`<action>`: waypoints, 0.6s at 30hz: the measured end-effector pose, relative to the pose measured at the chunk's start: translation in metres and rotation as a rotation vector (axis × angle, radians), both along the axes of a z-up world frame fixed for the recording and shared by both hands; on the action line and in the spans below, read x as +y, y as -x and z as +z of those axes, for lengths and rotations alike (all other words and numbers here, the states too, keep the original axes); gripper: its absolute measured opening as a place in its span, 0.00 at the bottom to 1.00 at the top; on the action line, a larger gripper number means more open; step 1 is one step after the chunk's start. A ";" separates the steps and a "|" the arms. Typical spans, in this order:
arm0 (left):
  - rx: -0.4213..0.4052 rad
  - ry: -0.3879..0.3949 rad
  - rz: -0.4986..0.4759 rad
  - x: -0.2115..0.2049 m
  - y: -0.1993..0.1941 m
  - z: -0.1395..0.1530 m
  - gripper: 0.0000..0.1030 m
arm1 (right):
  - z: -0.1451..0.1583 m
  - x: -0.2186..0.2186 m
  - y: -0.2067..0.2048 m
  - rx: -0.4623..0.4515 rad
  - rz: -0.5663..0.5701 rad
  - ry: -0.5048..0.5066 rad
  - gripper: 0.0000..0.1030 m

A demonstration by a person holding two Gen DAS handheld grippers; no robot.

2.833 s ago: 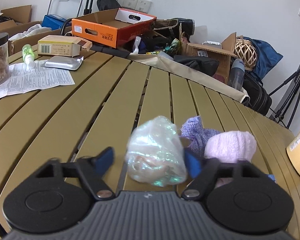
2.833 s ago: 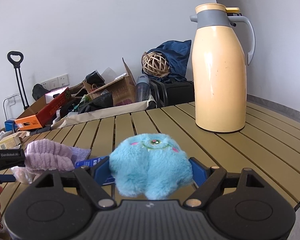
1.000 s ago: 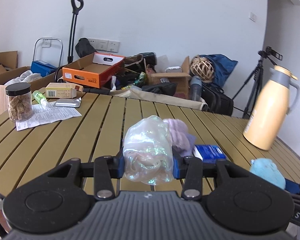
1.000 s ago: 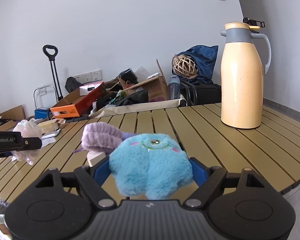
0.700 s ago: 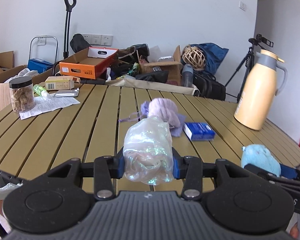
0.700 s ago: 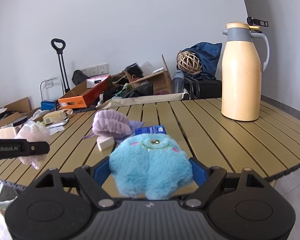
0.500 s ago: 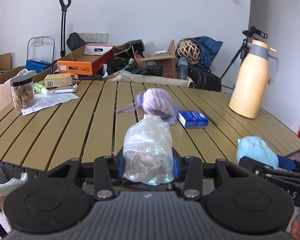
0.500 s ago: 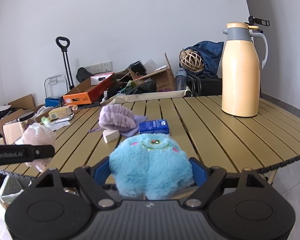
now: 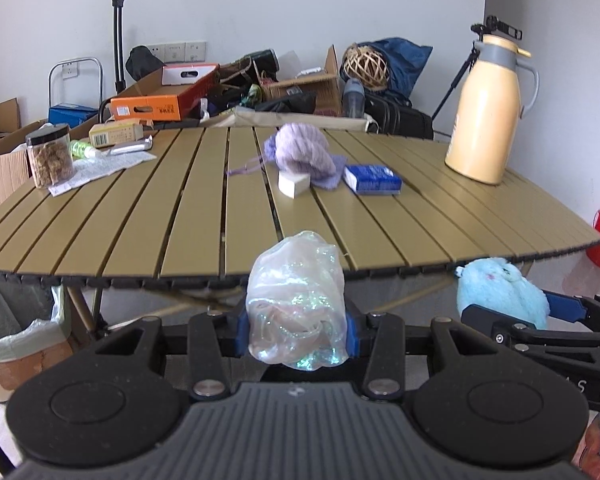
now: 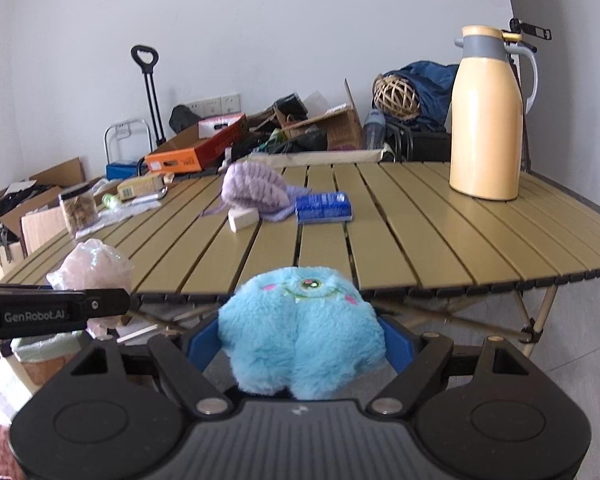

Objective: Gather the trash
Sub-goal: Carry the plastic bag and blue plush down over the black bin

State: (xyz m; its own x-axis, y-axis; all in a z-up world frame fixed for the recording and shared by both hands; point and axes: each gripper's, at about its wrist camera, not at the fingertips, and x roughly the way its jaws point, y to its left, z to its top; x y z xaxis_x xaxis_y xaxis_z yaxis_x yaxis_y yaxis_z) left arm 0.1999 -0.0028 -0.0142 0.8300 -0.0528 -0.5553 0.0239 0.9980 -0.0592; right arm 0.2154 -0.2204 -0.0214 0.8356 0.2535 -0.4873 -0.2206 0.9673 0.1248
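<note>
Left hand-held gripper [image 9: 296,330] pinching crinkly iridescent plastic bag [image 9: 296,304]

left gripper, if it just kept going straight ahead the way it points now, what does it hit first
Probably the near edge of the slatted table. The left gripper, shut on the crumpled plastic bag, sits off the table at about edge height. Depth is unclear; slightly higher, it would skim the top toward the white block.
</note>
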 end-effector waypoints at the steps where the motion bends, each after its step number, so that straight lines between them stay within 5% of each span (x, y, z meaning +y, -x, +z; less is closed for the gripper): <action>1: 0.007 -0.005 -0.003 0.000 0.002 -0.003 0.42 | -0.003 0.001 0.002 0.008 0.004 0.004 0.79; 18: 0.161 -0.053 -0.023 -0.005 0.020 -0.067 0.42 | -0.057 0.014 0.019 0.164 0.060 0.052 0.79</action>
